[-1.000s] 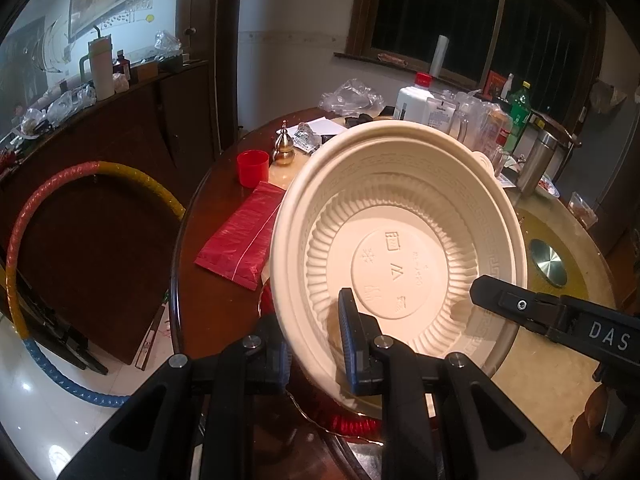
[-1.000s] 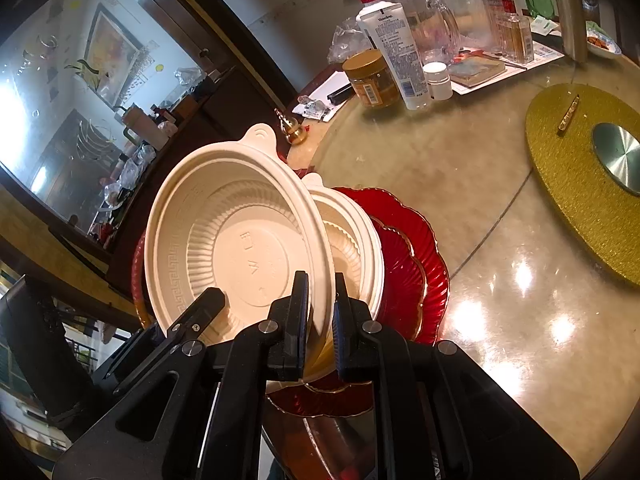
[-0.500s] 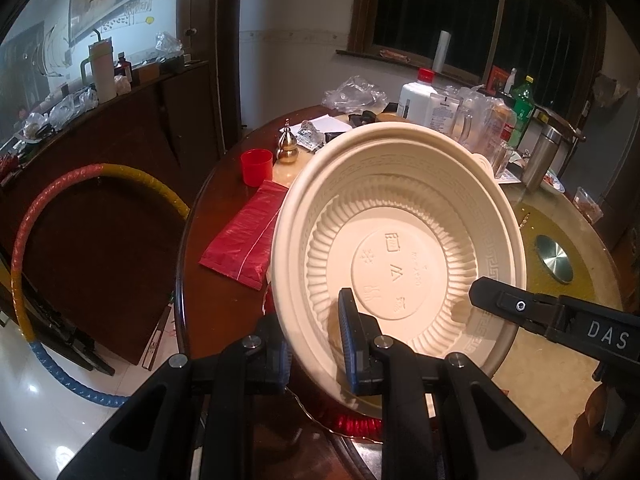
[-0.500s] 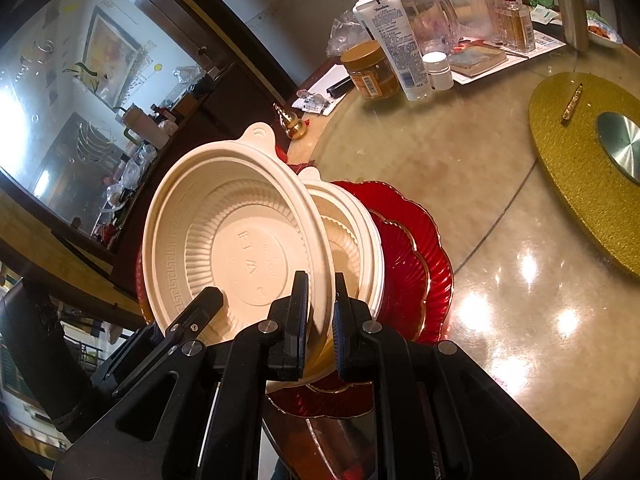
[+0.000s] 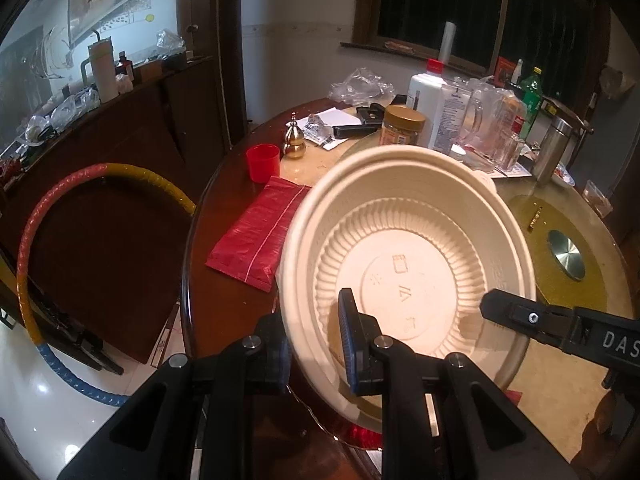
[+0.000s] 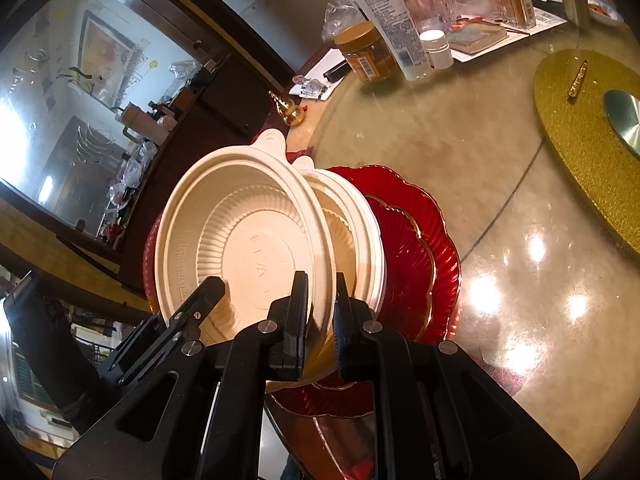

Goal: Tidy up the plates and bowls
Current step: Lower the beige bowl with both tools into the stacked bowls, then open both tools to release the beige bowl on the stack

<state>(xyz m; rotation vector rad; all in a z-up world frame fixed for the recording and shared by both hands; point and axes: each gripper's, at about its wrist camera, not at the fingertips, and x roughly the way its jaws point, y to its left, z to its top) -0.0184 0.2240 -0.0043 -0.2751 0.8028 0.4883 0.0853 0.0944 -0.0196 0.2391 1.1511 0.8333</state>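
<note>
A cream ribbed bowl [image 5: 408,256] is tilted up on edge, held by both grippers. My left gripper [image 5: 316,340] is shut on its near rim. My right gripper [image 6: 322,312] is shut on the rim of the same bowl [image 6: 240,248] on the opposite side; one of its fingers [image 5: 516,312] shows in the left wrist view. A second cream bowl [image 6: 360,236] sits just behind it on a stack of red scalloped plates [image 6: 420,248] at the table's near edge.
A red packet [image 5: 256,232], red cup [image 5: 263,162] and gold gourd ornament [image 5: 295,144] lie to the left. Jars, bottles and a glass jug [image 6: 400,36] crowd the far side. A gold turntable [image 6: 592,136] lies to the right. A hoop [image 5: 36,216] leans against the sideboard.
Both grippers and the tilted bowl have lowered and drawn back slightly, so more of the table behind shows. Both grips are unchanged.
</note>
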